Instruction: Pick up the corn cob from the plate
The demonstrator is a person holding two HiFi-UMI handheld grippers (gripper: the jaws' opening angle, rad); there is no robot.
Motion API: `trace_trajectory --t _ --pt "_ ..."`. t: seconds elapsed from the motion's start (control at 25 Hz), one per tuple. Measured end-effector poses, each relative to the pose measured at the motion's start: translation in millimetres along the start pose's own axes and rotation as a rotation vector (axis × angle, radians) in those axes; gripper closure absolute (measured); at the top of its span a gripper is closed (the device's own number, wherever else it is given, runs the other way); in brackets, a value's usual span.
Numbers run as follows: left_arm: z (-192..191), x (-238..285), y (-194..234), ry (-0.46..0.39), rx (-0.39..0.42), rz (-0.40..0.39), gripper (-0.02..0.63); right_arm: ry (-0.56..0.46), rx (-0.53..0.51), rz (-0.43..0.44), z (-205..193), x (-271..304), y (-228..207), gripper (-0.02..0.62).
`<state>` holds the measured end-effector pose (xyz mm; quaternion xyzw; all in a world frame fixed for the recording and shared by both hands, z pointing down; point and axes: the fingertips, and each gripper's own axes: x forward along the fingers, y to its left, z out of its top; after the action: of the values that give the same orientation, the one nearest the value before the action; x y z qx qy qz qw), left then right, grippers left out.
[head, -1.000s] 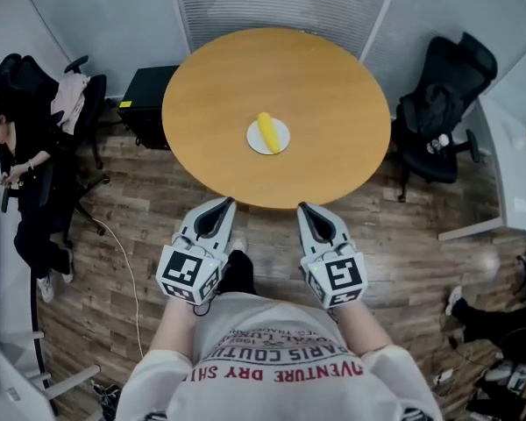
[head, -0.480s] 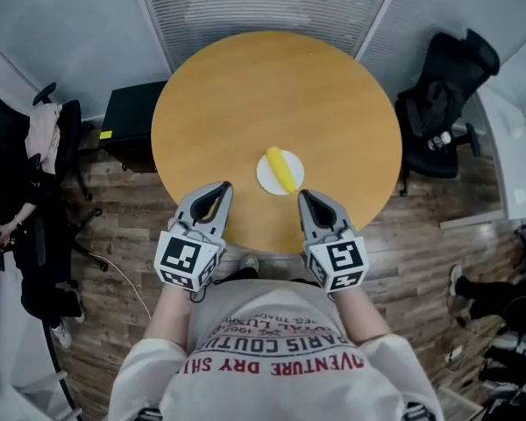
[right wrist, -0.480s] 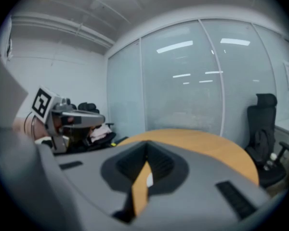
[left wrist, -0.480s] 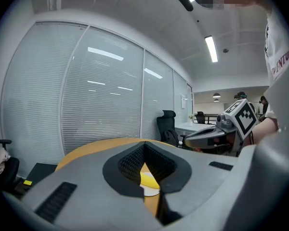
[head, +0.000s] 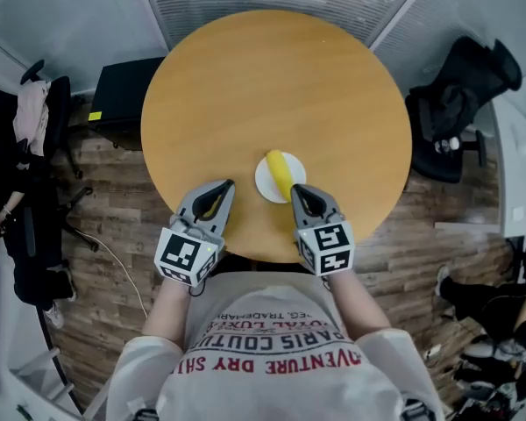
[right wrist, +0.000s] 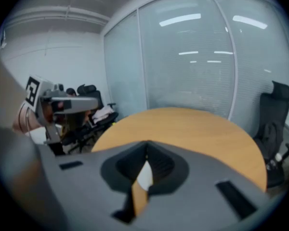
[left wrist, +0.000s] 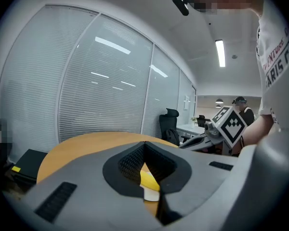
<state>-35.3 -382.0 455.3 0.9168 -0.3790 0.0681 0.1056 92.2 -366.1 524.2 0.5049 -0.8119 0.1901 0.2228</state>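
**A:** Corn cob, where is it lying?

**B:** The corn cob [head: 280,172] is lying across a small white plate [head: 263,183]. The plate is sitting on the round wooden desk [head: 272,86], toward the near edge, close to the person.

**A:** Grippers?

**B:** The left gripper [head: 219,185] is hovering over the desk's near edge. It is left of the plate and clearly apart from it. The right gripper [head: 294,189] is pointing at the plate's near right side. In the head view its tip is overlapping the rim, and contact can't be told.

**A:** Jaws?

**B:** Both pairs are sitting together with the tips meeting, clamping nothing. In the left gripper view the cob and plate are showing through the opening behind the tips, beyond the jaws and not held by them. The right gripper view is blurry, with a white bit of plate showing through the same opening.

**A:** Anything around?

**B:** A black office chair [head: 463,90] is standing to the right of the desk. A black box [head: 114,103] is sitting on the wood floor at the desk's left side. Glass walls with blinds are running behind the desk. The person is wearing a light shirt [head: 272,384] with red print.
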Motion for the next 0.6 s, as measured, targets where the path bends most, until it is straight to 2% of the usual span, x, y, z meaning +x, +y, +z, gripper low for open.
trace_trajectory --t 0.12,0.2,0.36,0.6 --pt "-17.2 10.1 11.7 0.016 -0.02 0.06 0.572 0.104 -0.014 0.038 -26.0 29.4 -10.4 0.566" --pt "-31.1 16.5 17.9 0.035 -0.038 0.081 0.572 0.186 -0.023 0.072 -46.6 50.4 -14.4 0.419" --pt "-58.7 26.4 25.5 0.08 -0.071 0.106 0.572 0.317 -0.029 0.105 -84.0 88.8 -23.3 0.35" --pt "-96.0 30.6 35.1 0.152 -0.131 0.135 0.572 0.458 -0.055 0.082 -117.4 133.0 -32.9 0.322"
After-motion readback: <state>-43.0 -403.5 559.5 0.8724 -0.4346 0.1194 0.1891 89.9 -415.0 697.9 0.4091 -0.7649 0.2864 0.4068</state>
